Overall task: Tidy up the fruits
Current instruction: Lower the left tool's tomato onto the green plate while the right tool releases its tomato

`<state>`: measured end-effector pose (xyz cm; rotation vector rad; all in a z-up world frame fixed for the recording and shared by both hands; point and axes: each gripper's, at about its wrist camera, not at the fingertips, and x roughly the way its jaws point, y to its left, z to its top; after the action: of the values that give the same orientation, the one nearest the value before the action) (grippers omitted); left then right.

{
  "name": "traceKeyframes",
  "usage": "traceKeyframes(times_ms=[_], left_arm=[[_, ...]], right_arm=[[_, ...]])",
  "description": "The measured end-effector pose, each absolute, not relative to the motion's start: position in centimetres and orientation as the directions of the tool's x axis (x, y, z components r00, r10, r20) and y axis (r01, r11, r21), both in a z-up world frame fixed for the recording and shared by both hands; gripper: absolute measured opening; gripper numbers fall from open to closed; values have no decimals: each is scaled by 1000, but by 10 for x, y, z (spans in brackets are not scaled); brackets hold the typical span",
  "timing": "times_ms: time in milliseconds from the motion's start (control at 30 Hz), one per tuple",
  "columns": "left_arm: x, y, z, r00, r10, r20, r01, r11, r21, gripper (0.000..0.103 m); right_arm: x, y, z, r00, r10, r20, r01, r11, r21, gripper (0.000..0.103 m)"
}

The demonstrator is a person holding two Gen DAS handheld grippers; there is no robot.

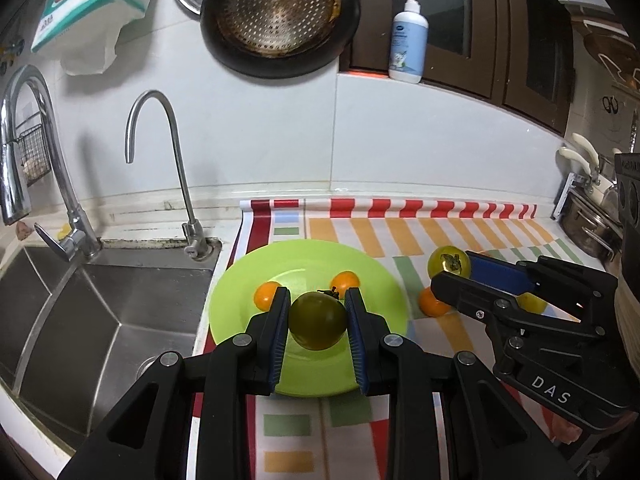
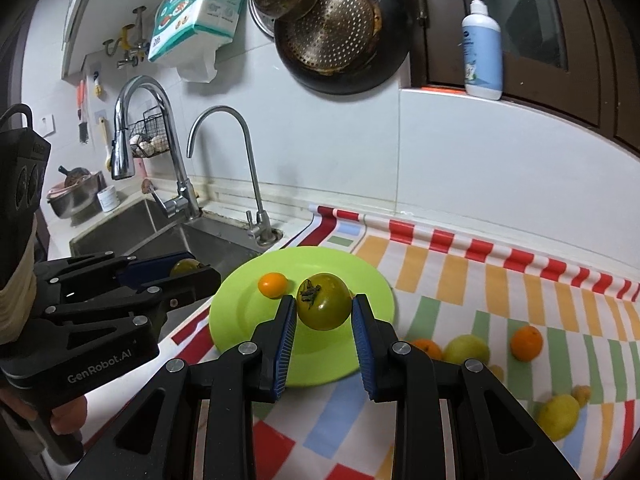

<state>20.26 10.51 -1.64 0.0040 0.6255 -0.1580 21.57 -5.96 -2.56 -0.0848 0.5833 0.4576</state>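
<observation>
Two grippers, left (image 1: 318,316) and right (image 2: 324,312), each clamp one green tomato (image 1: 318,321).

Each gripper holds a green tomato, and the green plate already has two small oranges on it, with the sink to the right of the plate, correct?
Nearly. The sink lies left of the plate, as the left wrist view shows. Each gripper does hold a green tomato, and two oranges sit on the plate.

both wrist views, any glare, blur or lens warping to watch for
Left wrist view: sharp overall, strong fisheye bend in the faucet and wall seams, dark corners, soft sheen on the green plate. Right wrist view: same warping, dark corners, the lemon near the edge slightly soft, glare spot on the held tomato.
</observation>
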Motion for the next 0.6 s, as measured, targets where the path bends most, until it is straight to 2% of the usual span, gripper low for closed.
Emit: traceKeyframes(times_ms=[600], left_arm=[[266, 126, -74, 707, -178, -685, 157, 983, -93, 28]], right_arm=[[277, -30, -80, 648, 362, -670, -438, 897, 60, 30]])
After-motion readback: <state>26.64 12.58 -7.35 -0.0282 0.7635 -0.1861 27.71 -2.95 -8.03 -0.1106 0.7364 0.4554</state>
